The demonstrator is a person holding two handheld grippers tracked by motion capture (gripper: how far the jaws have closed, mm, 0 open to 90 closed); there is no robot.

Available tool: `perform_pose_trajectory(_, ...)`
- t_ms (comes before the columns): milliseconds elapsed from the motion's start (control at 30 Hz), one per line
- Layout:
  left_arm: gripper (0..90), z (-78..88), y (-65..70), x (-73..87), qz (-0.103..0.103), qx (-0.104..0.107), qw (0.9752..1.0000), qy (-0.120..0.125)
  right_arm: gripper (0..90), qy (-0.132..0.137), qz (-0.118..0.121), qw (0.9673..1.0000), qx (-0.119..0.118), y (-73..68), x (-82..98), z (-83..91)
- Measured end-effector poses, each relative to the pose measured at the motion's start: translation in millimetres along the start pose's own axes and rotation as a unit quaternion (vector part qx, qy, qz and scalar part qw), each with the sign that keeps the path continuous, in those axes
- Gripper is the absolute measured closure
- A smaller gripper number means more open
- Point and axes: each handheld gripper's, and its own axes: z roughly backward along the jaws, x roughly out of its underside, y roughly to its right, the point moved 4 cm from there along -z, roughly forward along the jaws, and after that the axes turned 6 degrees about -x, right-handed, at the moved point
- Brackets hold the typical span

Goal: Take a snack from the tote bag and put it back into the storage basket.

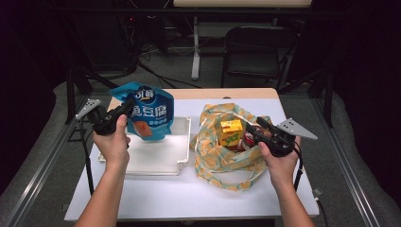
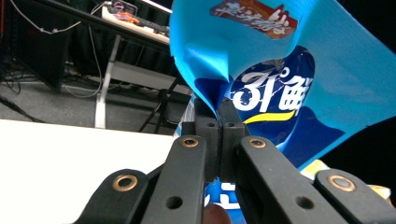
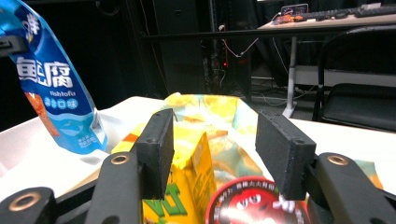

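While left gripper [image 1: 124, 108] pinches blue pouch [image 1: 147, 113] above tray rim [image 1: 188, 137], right gripper [image 1: 255, 132] gapes over bag [image 1: 213, 156].

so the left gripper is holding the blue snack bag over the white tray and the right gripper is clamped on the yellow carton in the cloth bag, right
Not quite. The right gripper is open: in the right gripper view its jaws stand apart above the yellow carton, pressing nothing. The rest holds: the left gripper pinches the blue snack bag over the white tray, and the carton sits in the cloth bag.
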Motion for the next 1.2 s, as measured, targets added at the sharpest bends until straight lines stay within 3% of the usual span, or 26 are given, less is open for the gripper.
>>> perform_pose_trajectory(133, 90.0, -0.1, -21.8, 10.3, 0.03, -0.002, 0.9995, 0.01, 47.5, -0.011, -0.002, 0.9999, 0.0, 2.8, 7.3, 0.9)
perform_pose_trajectory(300, 90.0, 2.4, -39.6, 17.3, 0.049, 0.004, 0.9985, 0.023, 47.8, -0.013, -0.001, 0.9999, 0.005, 4.8, 12.0, 1.8)
perform_pose_trajectory(567, 90.0, 2.5, -56.8, 20.4, 0.035, -0.006, 0.9991, 0.024, 48.6, -0.011, -0.011, 0.9998, 0.011, 9.2, 14.9, 2.8)
perform_pose_trajectory(700, 90.0, 3.4, -66.8, 22.1, 0.046, 0.005, 0.9986, 0.027, 48.7, -0.012, -0.015, 0.9998, 0.011, 9.2, 17.0, 1.6)
perform_pose_trajectory(833, 90.0, 4.8, -75.7, 22.8, 0.05, -0.005, 0.9984, 0.026, 48.7, -0.016, -0.013, 0.9997, 0.01, 8.4, 18.6, 1.1)
perform_pose_trajectory(967, 89.7, 6.2, -82.4, 22.7, 0.03, -0.015, 0.9992, 0.022, 48.7, -0.017, -0.017, 0.9996, 0.012, 7.9, 20.2, 0.3)
perform_pose_trajectory(1033, 88.7, 7.2, -83.3, 21.0, 0.036, -0.02, 0.999, 0.015, 48.7, -0.017, -0.017, 0.9997, 0.011, 7.5, 21.3, -0.8)
perform_pose_trajectory(1067, 88.4, 7.2, -82.7, 20.3, 0.029, -0.023, 0.9992, 0.012, 48.7, -0.02, -0.017, 0.9996, 0.012, 7.2, 22.0, -1.0)
perform_pose_trajectory(1200, 83.9, 8.9, -78.0, 17.6, -0.006, -0.06, 0.9981, -0.005, 48.6, -0.018, -0.018, 0.9996, 0.011, 5.8, 23.2, -2.5)
